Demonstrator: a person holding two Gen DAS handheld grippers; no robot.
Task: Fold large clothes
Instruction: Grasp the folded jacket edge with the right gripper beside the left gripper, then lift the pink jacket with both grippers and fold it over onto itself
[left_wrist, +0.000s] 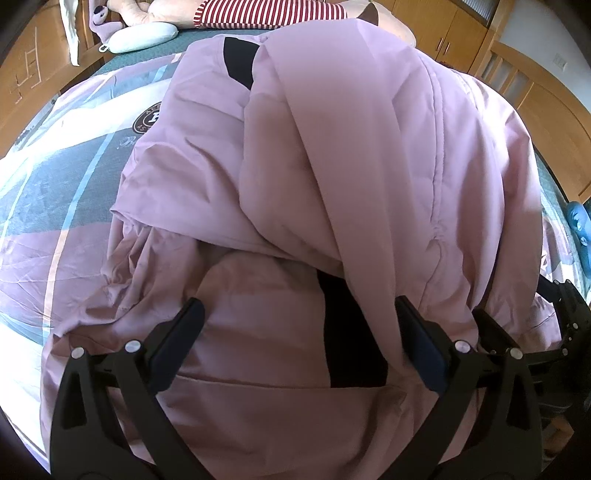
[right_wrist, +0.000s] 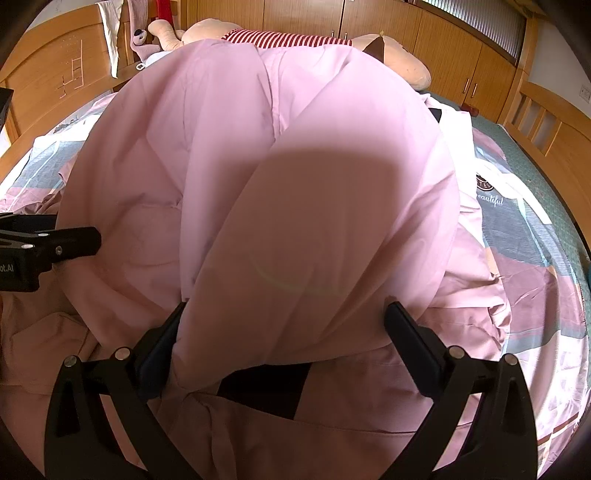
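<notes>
Pink jacket (left_wrist: 332, 177) lies bunched on the bed (left_wrist: 44, 206), filling both views from 6 to 12 o'clock. Left tool (left_wrist: 299, 314): jaws apart, padded fabric bulging between them. Right tool (right_wrist: 284, 310): jaws apart, straddling a puffed fold, left finger (right_wrist: 162, 343) touching it.

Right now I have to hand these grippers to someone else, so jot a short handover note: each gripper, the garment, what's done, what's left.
Left gripper: open, fingers either side of a fold of the pink jacket, not clamped.
Right gripper: open, straddling a padded fold near the hem, not clamped.
The jacket lies bunched on the bed, partly folded over itself; stuffed toy at the far end.
Done: a rough first fold.
Left: grip, flatten, finish folding.
</notes>
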